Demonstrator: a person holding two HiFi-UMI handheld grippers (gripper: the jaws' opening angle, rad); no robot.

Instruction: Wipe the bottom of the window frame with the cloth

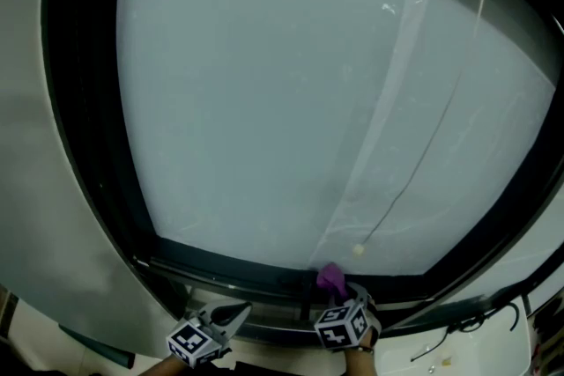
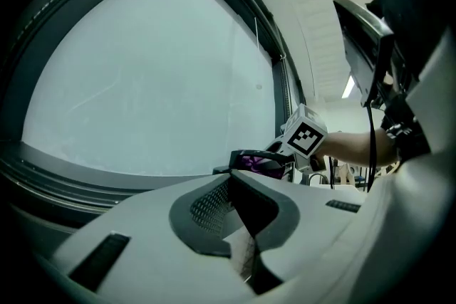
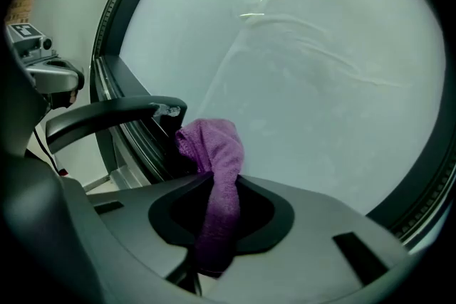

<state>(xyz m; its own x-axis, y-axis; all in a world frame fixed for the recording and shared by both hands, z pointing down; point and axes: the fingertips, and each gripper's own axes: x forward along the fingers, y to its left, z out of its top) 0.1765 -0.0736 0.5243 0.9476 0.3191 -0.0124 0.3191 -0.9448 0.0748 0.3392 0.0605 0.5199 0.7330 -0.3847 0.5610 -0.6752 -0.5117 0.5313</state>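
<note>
A frosted window fills the head view, and its dark bottom frame runs along the lower edge. My right gripper is shut on a purple cloth, which it holds against the bottom frame near the middle. In the right gripper view the cloth hangs out from between the jaws of the right gripper, beside a dark handle. My left gripper hovers lower left of the cloth with its jaws together and empty. In the left gripper view the left gripper points at the cloth.
A thin blind cord with a pale bead hangs down the glass just above the cloth. A white sill with dark cables lies at the lower right. The window's dark side frame curves up on the left.
</note>
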